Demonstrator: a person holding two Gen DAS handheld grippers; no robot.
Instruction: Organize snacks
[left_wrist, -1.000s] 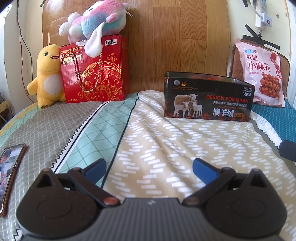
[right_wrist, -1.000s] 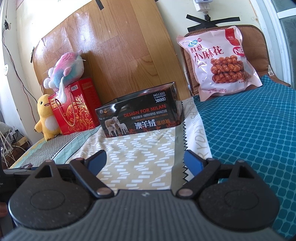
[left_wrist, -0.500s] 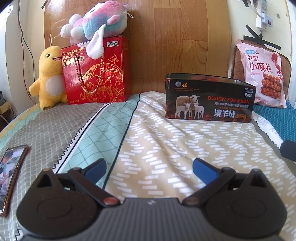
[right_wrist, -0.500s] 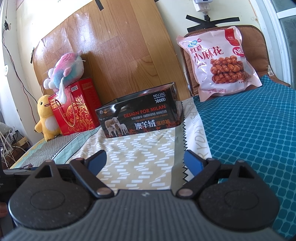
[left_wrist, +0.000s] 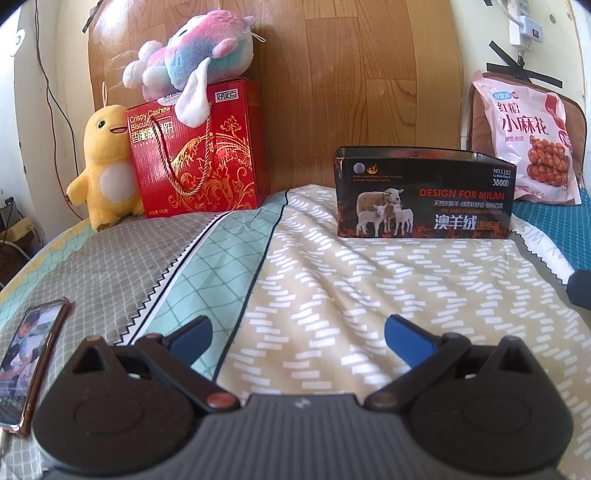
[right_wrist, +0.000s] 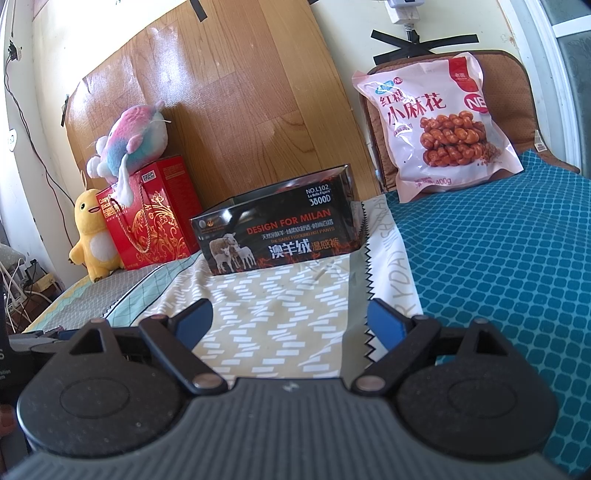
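the pink plastic bag of twisted fried dough snacks (right_wrist: 439, 125) leans upright against a brown cushion (right_wrist: 513, 88) at the head of the bed (right_wrist: 498, 266), right of the open black rectangular tin (right_wrist: 275, 225); the red cardboard cashew biscuit gift box (left_wrist: 197, 155) stands further left. the bag looks light, soft and slippery with brittle contents, so a pinch on its top seam seems safest. the left gripper (left_wrist: 297, 332) and right gripper (right_wrist: 290, 319) both have jaws spread wide, holding nothing. only the left view shows the smartphone (left_wrist: 27, 362) on the bedsheet.
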